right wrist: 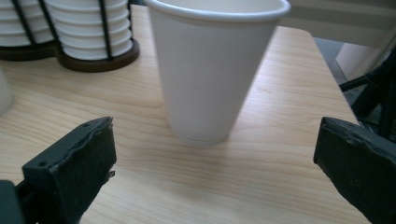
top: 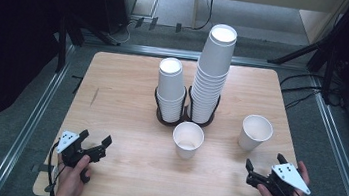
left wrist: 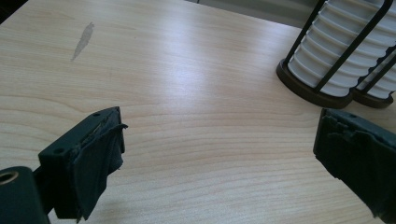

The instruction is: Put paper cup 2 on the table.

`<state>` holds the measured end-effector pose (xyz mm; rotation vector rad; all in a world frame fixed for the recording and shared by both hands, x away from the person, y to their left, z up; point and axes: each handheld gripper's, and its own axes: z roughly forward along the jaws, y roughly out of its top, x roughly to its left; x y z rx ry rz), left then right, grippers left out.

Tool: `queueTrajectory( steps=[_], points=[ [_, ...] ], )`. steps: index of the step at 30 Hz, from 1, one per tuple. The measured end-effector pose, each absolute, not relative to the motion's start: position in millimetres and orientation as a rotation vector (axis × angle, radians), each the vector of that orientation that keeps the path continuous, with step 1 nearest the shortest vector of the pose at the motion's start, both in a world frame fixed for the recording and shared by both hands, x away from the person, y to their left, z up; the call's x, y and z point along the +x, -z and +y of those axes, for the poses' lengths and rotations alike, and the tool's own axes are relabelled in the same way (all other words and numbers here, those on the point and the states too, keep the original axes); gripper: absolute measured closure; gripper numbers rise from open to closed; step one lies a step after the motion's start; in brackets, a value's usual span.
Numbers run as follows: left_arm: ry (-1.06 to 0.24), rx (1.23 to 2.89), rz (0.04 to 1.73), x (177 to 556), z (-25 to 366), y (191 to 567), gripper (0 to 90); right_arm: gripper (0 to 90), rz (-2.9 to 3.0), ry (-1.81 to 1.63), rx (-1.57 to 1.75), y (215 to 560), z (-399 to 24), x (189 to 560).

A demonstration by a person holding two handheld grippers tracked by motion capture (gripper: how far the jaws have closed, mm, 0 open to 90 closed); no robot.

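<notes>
Pale wood table [top: 124, 122]; smooth paper cup [right wrist: 212, 70] (tapered) btwn right tool [right wrist: 215, 163] jaws.

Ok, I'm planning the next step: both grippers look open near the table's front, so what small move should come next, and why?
Probably ease the right gripper forward around the loose cup ahead of it. Its jaws stand wide open, nothing between them, and that cup stands upright straight ahead of them in the right gripper view. The left gripper faces bare table.
</notes>
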<state>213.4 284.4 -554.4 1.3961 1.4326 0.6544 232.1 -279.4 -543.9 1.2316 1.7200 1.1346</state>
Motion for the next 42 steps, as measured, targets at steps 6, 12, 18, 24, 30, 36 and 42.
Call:
queueTrajectory(
  steps=[6, 12, 18, 24, 30, 36, 42],
  points=[
    [-0.651, 1.397, 1.431, 213.6, 284.4, 554.5, 2.3, 0.0, 1.672, -1.115, 1.281, 543.7, -294.9, 233.8],
    [-0.649, 1.4, 1.431, 213.6, 284.5, 554.4, 2.3, 0.0, 1.644, -1.079, 1.313, 546.9, -306.9, 235.1],
    [-0.646, 1.395, 1.431, 213.8, 284.7, 554.5, 2.2, 0.0, 1.608, -1.069, 1.355, 547.6, -318.2, 236.8],
    [-0.644, 1.396, 1.43, 213.9, 284.8, 554.5, 2.3, 0.0, 1.579, -1.049, 1.395, 549.7, -328.9, 238.7],
    [-0.64, 1.396, 1.427, 214.1, 284.9, 554.5, 2.3, 0.0, 1.562, -1.039, 1.419, 550.9, -334.4, 238.6],
    [-0.638, 1.397, 1.425, 214.4, 284.7, 554.5, 2.3, 0.0, 1.559, -1.038, 1.42, 551.0, -334.5, 238.5],
    [-0.639, 1.407, 1.419, 214.6, 284.2, 554.4, 2.3, 0.0, 1.563, -1.044, 1.417, 550.6, -333.7, 238.3]
  ],
)
